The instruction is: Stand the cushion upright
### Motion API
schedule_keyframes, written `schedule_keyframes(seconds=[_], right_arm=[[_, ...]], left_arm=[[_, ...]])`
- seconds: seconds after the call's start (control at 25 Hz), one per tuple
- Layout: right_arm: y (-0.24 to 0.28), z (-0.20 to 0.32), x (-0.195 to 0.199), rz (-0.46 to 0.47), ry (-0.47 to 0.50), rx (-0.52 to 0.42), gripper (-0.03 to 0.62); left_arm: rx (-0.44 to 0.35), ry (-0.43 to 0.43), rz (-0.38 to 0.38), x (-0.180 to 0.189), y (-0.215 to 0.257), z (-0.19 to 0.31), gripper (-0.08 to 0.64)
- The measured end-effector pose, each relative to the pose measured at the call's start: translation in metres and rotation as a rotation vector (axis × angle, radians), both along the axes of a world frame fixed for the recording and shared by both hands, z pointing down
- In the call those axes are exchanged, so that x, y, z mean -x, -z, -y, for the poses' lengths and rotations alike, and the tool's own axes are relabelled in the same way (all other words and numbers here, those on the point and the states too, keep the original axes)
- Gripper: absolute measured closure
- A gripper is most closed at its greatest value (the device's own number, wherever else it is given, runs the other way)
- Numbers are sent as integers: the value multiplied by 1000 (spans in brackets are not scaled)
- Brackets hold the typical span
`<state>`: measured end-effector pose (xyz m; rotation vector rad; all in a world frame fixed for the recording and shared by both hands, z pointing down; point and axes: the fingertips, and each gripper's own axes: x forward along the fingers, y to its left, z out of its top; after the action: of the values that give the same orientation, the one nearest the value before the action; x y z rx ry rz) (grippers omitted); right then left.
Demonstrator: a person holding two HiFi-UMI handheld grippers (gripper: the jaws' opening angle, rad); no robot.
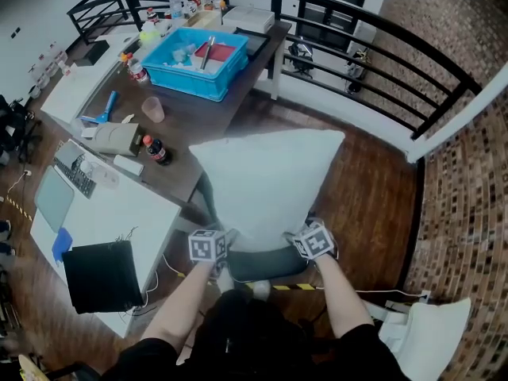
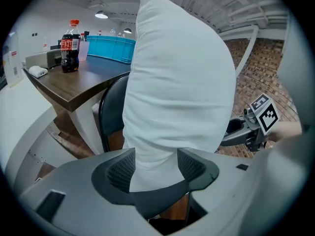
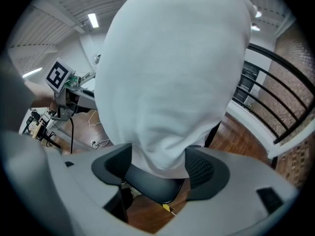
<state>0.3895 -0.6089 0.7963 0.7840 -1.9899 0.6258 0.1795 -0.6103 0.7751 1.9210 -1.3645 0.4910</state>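
Cushion (image 1: pixel 266 181), plump creased white fabric, lower corners pinched between ribbed dark fingers (image 2: pixel 120 172)

The cushion (image 1: pixel 266 185) is white woven cloth, matt and softly creased. The bench (image 1: pixel 202 121) has a dark wood-grain top, smooth with a low sheen; the crate (image 1: pixel 190 86) on it is glossy blue plastic. The floor (image 1: pixel 373 205) is polished brown wood boards, and the railing (image 1: pixel 444 110) is black painted metal.
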Motion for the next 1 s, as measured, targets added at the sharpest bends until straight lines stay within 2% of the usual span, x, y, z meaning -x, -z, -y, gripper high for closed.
schedule_keyframes(seconds=[0.16, 0.32, 0.56, 0.76, 0.84, 0.92, 1.0], right_arm=[[1, -13, 8, 24, 12, 11, 242], [4, -25, 7, 53, -8, 5, 242], [40, -43, 4, 140, -56, -40, 242], [90, -58, -9, 202, -166, -156, 245], [105, -66, -14, 218, -225, -219, 316], [119, -77, -17, 251, -300, -273, 348], [139, -92, -6, 352, -376, -308, 394]], left_arm=[[-8, 13, -14, 1, 6, -8, 287], [-30, 74, -56, 4, 9, -19, 287], [-142, 134, -99, 12, 41, -34, 287], [-269, 138, -144, 25, 83, -50, 291], [-294, 126, -142, 34, 94, -57, 307], [-331, 106, -154, 42, 111, -63, 307], [-399, 75, -160, 52, 141, -73, 341]])
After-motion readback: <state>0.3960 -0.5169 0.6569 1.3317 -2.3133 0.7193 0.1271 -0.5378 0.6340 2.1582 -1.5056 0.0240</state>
